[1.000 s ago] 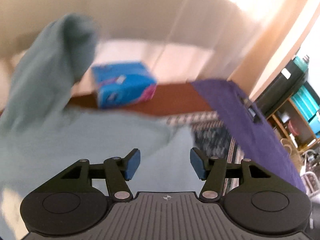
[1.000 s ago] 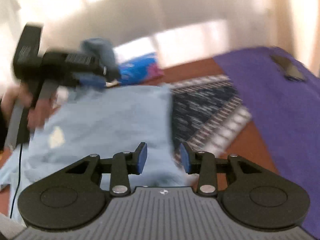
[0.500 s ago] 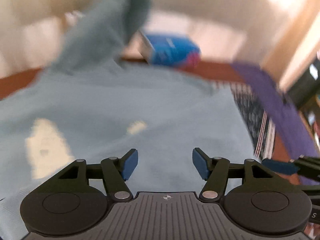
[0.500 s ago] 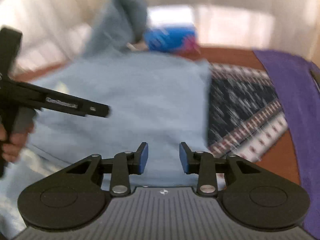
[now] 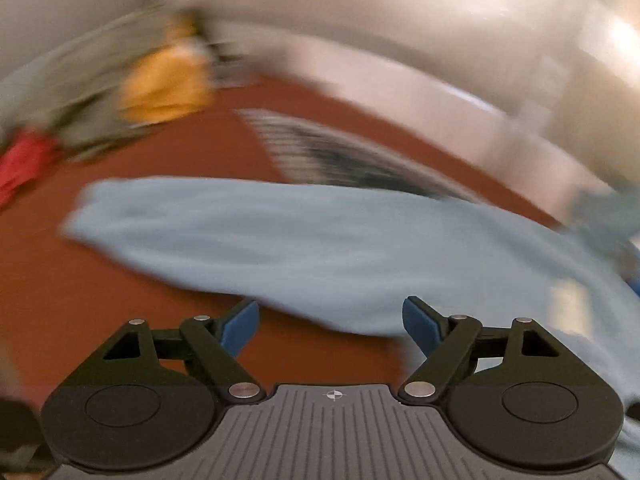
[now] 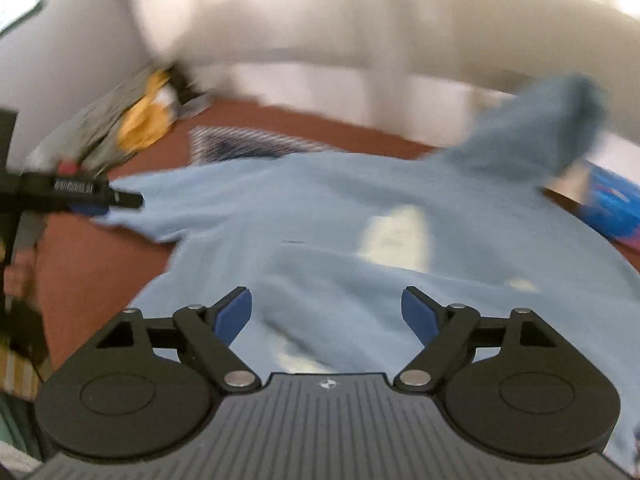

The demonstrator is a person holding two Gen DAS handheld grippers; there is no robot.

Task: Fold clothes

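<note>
A light blue sweatshirt (image 6: pixel 360 232) lies spread on the reddish-brown floor (image 5: pixel 80 300), its hood (image 6: pixel 540 140) raised at the far right. One sleeve (image 5: pixel 240 232) stretches left across the left wrist view. My left gripper (image 5: pixel 331 328) hovers over the sleeve's near edge, jaws opening, nothing between them. It also shows at the left of the right wrist view, left gripper (image 6: pixel 100 200) beside the sleeve's end. My right gripper (image 6: pixel 326 314) hangs above the sweatshirt's body, jaws opening, nothing pressed between the pads. Both views are blurred.
A heap of clothes (image 5: pixel 160 84) with yellow, grey and red pieces lies at the far left by the wall. A dark patterned rug (image 5: pixel 340 152) lies behind the sweatshirt. A blue package (image 6: pixel 612 204) sits at the right edge. A person's hand (image 6: pixel 16 280) holds the left gripper.
Both grippers swung left over the sweatshirt and their jaws widened. The purple bedding left both views; the clothes heap came in. The left gripper now looks along the sleeve.
</note>
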